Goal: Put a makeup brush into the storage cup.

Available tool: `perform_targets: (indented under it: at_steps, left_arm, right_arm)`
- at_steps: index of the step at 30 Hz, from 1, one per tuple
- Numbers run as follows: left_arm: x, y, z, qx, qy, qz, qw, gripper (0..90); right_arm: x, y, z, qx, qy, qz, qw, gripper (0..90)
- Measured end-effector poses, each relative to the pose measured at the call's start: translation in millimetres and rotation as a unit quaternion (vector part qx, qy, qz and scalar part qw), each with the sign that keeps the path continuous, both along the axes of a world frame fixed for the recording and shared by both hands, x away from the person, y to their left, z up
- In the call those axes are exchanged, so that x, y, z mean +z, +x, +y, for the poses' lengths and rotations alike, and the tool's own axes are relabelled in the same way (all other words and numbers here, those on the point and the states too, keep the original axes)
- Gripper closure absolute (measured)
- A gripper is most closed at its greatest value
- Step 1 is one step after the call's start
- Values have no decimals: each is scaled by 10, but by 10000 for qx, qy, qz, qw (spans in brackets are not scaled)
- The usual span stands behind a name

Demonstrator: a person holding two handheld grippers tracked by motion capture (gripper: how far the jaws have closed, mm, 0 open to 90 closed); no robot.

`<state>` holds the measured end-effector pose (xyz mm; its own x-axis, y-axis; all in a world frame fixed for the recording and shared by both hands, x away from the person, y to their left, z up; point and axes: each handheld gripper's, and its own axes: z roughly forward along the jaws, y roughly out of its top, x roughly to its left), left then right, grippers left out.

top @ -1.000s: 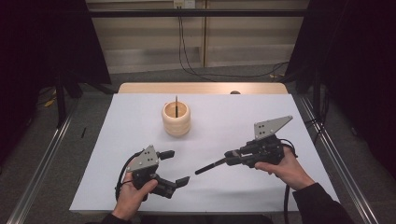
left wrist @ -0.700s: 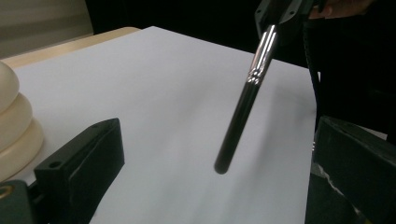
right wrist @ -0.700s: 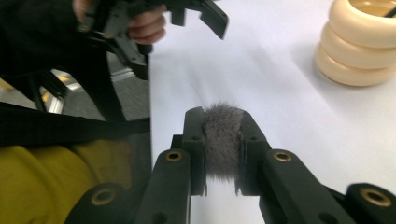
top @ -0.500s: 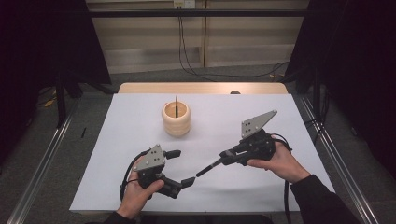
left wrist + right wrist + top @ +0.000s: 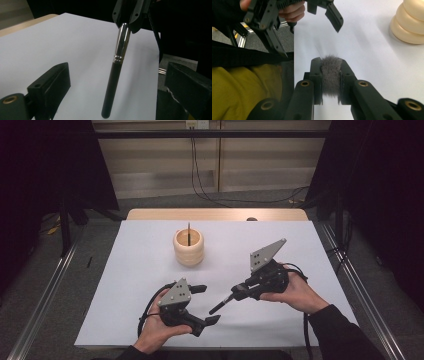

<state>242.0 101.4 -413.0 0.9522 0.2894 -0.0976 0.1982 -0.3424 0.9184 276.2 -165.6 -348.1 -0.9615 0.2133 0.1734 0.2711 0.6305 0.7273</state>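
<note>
A make-up brush (image 5: 222,303) with a black handle and silver ferrule hangs over the white sheet. My right gripper (image 5: 241,293) is shut on its grey bristles (image 5: 331,72), and the handle points at my left gripper (image 5: 206,305). In the left gripper view the handle (image 5: 113,75) hangs between the wide-apart jaws and touches neither. The left jaws have just been closing a little but stand open. A cream ribbed holder (image 5: 189,247) with a thin stick (image 5: 189,231) in it stands farther back.
The white sheet (image 5: 150,245) covers a wooden table whose far edge (image 5: 215,214) shows. Metal rails (image 5: 45,290) run along both sides. Cables trail from both grippers near the front edge. The holder (image 5: 409,22) lies up and to the right of the right jaws.
The two hands have come toward each other. The brush handle's end now lies between the left gripper's jaws. The right gripper has shifted left and tilted.
</note>
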Motion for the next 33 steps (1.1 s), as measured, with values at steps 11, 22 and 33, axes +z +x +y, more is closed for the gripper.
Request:
perform_targets:
  at_steps: [11,22,33]
  left_arm:
    - [-21,32,-156,-113,212,24,9997,293]
    - [28,68,-238,-217,350,72,9991,571]
    - [47,76,-317,-310,377,173,9987,727]
  right_arm:
    - [-40,-16,53,75,63,31,9999,780]
    - [-80,-24,83,103,83,58,9999,780]
    - [-104,-29,74,121,192,88,9997,779]
